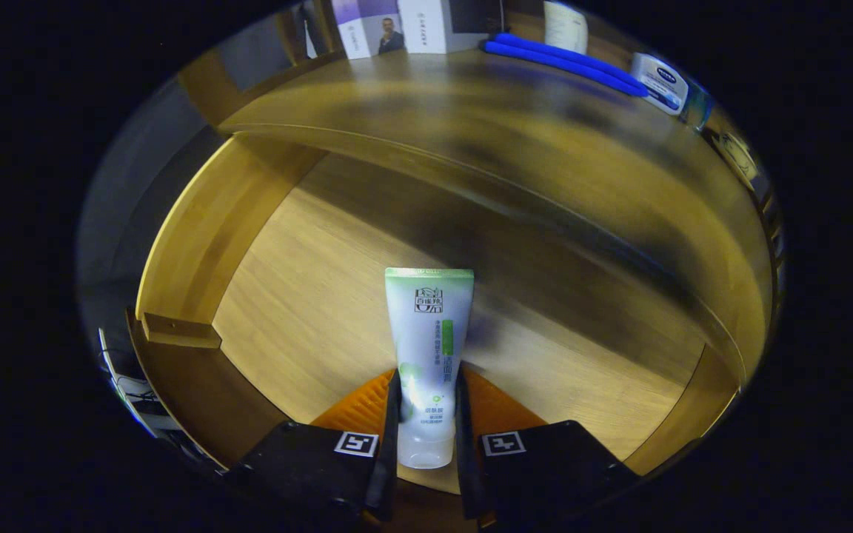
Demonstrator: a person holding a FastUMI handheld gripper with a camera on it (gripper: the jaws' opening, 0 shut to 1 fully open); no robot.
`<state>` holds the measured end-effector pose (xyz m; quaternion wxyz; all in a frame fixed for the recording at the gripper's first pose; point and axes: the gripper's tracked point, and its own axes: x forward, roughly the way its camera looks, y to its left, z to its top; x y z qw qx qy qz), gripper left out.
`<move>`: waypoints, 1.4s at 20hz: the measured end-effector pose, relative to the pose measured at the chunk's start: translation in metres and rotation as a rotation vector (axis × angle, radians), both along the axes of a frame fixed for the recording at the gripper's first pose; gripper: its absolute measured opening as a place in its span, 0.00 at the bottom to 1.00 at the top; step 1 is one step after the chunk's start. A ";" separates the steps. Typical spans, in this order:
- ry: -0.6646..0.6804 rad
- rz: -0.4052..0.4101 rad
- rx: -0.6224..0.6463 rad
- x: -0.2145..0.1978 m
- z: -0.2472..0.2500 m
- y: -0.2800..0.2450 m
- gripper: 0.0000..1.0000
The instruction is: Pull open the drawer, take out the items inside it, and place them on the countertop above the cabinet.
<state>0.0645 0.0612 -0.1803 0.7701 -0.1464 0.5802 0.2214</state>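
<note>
Open wooden drawer, its left wall and a small wooden block at the near left corner; pale wood-grain floor. Centre: the gripper clamps a white tube with green trim, both fingers pressing its lower body; the tube's long axis runs straight ahead, flat crimped end pointing away toward the cabinet. Beyond, the wooden countertop carries boxes, a blue object and, rightmost, a small white-labelled container.

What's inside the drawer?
The drawer shows bare wood and one tube, clamped between the tongs. Its far end is hidden under the countertop.
</note>
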 end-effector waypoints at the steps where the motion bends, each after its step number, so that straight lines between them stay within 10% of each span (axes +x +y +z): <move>1: 0.004 0.013 -0.005 -0.003 0.000 0.000 0.37; 28: -0.203 -0.012 0.210 -0.005 0.135 -0.007 0.37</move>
